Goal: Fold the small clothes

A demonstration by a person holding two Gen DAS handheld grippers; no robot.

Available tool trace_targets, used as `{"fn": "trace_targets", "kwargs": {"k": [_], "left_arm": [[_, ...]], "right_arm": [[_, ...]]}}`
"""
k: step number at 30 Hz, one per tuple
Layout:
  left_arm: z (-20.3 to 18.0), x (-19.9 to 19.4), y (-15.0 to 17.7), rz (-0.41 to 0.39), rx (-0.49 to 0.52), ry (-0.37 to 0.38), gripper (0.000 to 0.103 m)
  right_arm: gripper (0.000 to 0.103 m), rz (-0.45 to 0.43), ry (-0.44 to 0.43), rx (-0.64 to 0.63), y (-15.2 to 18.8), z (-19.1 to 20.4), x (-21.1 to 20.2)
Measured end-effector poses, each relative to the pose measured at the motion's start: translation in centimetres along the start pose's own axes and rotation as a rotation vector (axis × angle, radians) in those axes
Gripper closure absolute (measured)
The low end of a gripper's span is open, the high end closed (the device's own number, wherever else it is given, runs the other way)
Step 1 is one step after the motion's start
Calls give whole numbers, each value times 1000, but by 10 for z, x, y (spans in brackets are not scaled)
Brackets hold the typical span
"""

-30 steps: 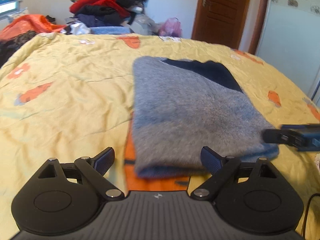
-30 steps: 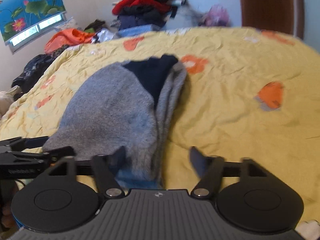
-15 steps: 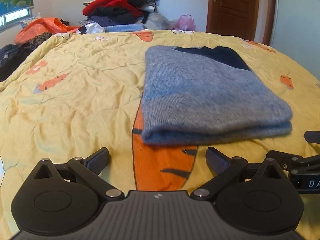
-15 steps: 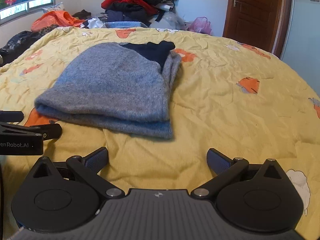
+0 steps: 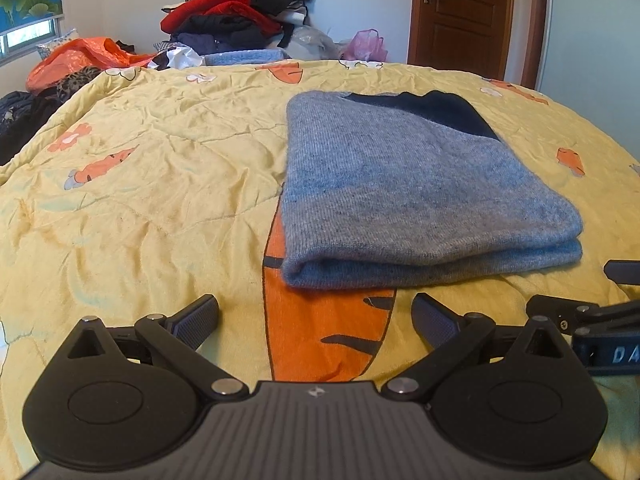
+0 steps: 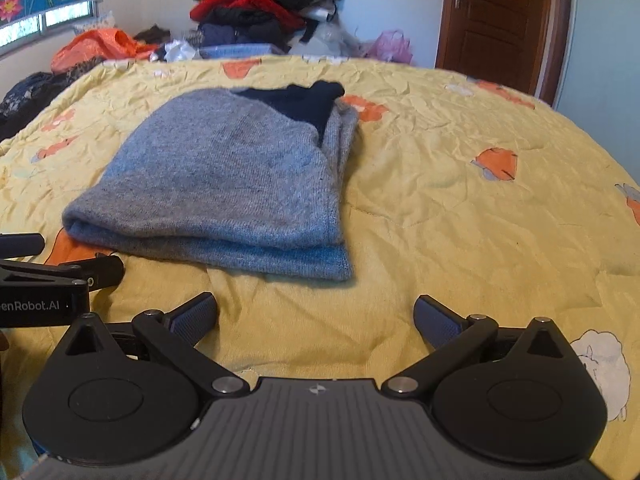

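Both tools (image 5: 316, 314) wide, tilted downward

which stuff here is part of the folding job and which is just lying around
Job:
- folded grey sweater
- left hand-held gripper, open
- right hand-held gripper, open

Lying about:
- heap of clothes
- orange bag
- pink bag
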State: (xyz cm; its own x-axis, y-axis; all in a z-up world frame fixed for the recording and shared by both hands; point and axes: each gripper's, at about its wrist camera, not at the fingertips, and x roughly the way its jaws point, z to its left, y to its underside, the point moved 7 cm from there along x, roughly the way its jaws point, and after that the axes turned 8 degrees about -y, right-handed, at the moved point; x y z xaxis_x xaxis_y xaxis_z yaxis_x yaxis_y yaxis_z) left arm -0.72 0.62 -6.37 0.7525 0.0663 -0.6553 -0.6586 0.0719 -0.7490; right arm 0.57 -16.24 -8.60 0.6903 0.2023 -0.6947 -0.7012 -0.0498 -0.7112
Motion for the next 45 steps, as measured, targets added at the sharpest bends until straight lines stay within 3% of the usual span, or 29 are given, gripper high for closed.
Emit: {"fn": "trace_targets", "kwargs": {"k": [2,5,20,45], "left_arm": [[0,0,0,-1,-2,-1,0],[3,-1,2,-4,-11,-9,0],[1,-8,7,30,-56,-71,0],[5,-7,7,7,-67,-76,0]], "right_arm": [[0,0,-7,1,1,0,0],[0,-90,14,-10,11,3,-4],[0,-99,16,0,11,2,-6],[0,-100,18,0,11,2,-5]]}}
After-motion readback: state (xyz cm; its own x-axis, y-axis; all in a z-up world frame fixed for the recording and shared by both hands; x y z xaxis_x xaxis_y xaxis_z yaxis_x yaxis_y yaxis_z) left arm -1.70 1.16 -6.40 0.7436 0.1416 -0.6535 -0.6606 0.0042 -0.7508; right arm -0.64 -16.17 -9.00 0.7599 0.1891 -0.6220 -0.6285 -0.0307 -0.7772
